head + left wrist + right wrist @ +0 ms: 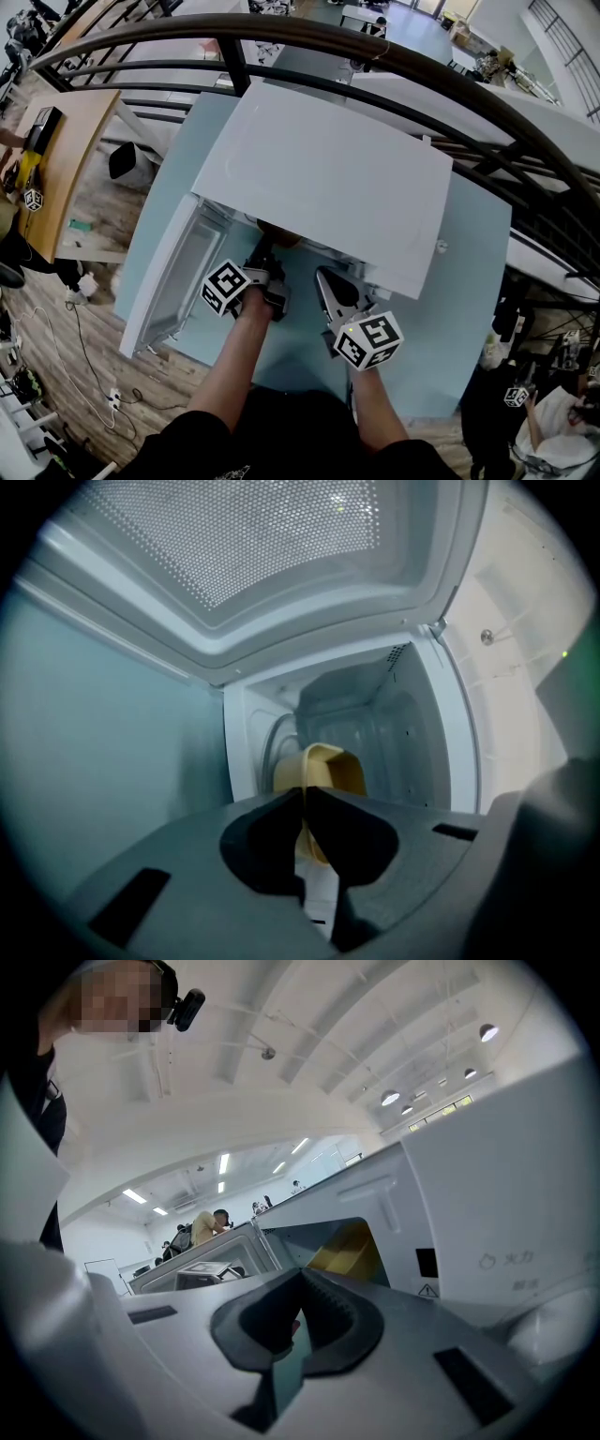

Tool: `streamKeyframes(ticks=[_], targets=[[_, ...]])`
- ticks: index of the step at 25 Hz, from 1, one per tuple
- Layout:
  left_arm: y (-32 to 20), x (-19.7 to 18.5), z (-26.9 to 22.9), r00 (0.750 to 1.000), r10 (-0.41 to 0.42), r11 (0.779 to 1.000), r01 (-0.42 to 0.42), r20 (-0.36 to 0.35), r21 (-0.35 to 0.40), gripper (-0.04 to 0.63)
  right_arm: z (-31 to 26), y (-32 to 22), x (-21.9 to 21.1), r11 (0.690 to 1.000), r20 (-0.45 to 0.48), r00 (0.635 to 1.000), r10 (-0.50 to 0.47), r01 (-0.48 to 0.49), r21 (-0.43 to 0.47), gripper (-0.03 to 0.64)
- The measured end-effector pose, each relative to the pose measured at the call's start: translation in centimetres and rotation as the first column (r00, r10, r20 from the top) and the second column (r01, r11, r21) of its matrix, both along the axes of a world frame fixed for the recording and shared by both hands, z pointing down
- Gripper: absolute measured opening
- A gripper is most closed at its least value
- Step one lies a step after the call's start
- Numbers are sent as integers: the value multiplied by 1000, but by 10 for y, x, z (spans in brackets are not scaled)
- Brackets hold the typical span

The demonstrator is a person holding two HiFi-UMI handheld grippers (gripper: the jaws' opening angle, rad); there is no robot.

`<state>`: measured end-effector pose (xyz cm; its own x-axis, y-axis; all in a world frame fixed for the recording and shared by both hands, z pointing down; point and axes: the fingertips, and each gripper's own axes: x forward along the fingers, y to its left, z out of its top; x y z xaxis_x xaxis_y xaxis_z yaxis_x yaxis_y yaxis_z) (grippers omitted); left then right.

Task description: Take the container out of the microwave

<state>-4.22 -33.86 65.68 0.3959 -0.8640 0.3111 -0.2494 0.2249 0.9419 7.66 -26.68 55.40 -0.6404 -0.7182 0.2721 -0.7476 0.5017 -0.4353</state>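
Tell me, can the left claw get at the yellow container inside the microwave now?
Apparently yes: the microwave door stands open, nothing blocks the opening, and the left claw seems shut on the rim of the container.

Pale blue table [459,323] under me, with a dark curved railing [309,37] arcing past its far side. Off to my left, a wooden desk [70,150] over plank floor [56,328]. Far back, a person in yellow [202,1225] under ceiling lights [389,1098].
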Motion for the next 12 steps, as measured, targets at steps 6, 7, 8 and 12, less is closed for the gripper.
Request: streamKeyframes(ticks=[6, 7, 8, 12], targets=[[1, 1, -3, 1000, 6, 1000, -6, 10, 0, 29, -2, 1, 1, 1000, 4, 1000, 2, -2, 5, 6], [2, 1, -3, 1000, 7, 1000, -7, 13, -2, 29, -2, 2, 2, 1000, 5, 1000, 3, -3, 6, 6], [2, 0, -3, 1000, 8, 1000, -8, 16, -4, 29, -3, 2, 2, 1000, 6, 1000, 4, -4, 6, 6], [5, -2, -4, 999, 10, 1000, -10, 30, -16, 29, -6, 3, 0, 1000, 11, 1000, 2, -2, 11, 6]])
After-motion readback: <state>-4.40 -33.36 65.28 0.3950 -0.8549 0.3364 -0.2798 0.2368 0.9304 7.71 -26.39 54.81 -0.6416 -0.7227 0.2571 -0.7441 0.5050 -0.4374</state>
